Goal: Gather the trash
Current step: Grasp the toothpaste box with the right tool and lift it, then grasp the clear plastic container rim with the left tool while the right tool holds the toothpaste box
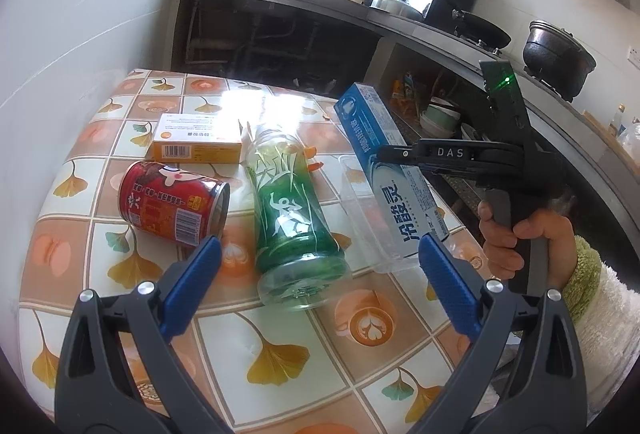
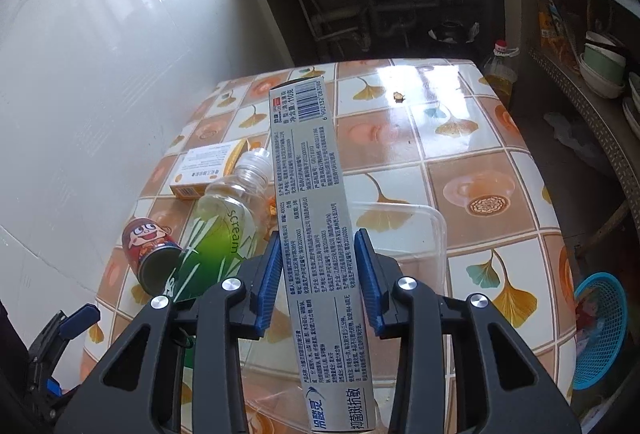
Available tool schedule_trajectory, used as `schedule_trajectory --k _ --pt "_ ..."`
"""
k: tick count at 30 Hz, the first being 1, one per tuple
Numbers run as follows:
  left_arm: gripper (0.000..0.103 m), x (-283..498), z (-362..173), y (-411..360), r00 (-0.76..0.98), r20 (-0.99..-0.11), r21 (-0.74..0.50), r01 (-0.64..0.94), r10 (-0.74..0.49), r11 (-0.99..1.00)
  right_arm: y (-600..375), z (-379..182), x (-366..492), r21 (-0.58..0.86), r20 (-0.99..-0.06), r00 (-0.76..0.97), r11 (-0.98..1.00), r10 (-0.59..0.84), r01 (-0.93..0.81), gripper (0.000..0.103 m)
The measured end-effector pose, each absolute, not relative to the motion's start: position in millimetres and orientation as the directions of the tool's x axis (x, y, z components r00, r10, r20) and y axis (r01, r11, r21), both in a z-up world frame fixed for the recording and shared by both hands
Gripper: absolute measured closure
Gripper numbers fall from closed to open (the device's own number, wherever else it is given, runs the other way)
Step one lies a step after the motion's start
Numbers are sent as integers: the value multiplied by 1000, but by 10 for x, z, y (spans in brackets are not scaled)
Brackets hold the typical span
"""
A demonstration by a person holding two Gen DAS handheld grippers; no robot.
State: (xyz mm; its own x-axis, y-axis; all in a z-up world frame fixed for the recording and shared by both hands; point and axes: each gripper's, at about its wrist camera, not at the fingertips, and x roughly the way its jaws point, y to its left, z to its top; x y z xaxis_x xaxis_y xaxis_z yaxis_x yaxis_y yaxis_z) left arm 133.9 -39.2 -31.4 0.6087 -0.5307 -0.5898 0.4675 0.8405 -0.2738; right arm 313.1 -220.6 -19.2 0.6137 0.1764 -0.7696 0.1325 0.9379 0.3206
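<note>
The right gripper has its blue-padded jaws clenched on the long blue-and-silver cardboard toothpaste box, one pad on each narrow side at about mid-length. The box is lifted clear of the desk, tilted, with its lower end over the clear plastic tray. Judged from its look, the carton is light and thin-walled: it should carry easily but would crush or buckle under hard pressure, and its glossy faces may slide between the pads. The mid-length hold balances it well.

The left gripper stands released, its jaws wide apart and empty, hovering above the green-tinted clear plastic bottle that lies on its side on the tiled-pattern desk. That bottle appears empty, springy and round, so it may roll; taking it across the body looks safest. Just beside it lies the red printed drinks can, rigid and smooth, also prone to rolling. Behind them rests the small orange-and-white carton, light and flat-sided.
</note>
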Motion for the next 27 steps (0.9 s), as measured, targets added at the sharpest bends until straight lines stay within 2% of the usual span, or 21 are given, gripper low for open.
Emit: schedule_trajectory --k 7,11,17,19,21,22,27 --pt "8 1305 -283 -513 598 -585 -259 502 -548 825 -2340 214 2920 391 -659 726 914 195 111 67" --pt "8 1293 -219 -665 603 -579 -221 532 -549 817 -2469 468 2672 388 -616 772 914 158 122 67" --pt "9 1370 -158 -1042 620 -600 -105 565 -505 818 -2710 596 2251 379 -606 790 908 96 180 67" --pt "15 1417 -154 -1195 615 -618 -64 581 -489 811 -2787 545 2109 380 -619 781 901 80 209 67" --pt "29 1502 -172 -1372 605 -655 -12 590 -452 807 -2827 454 1990 380 -637 768 895 72 232 67" --pt "32 1556 -194 -1450 593 -676 3 595 -437 804 -2844 398 1937 380 -646 760 893 69 241 67" --pt "51 1897 -401 -1740 497 -783 -8 592 -373 806 -2995 143 1707 400 -679 731 868 66 293 67"
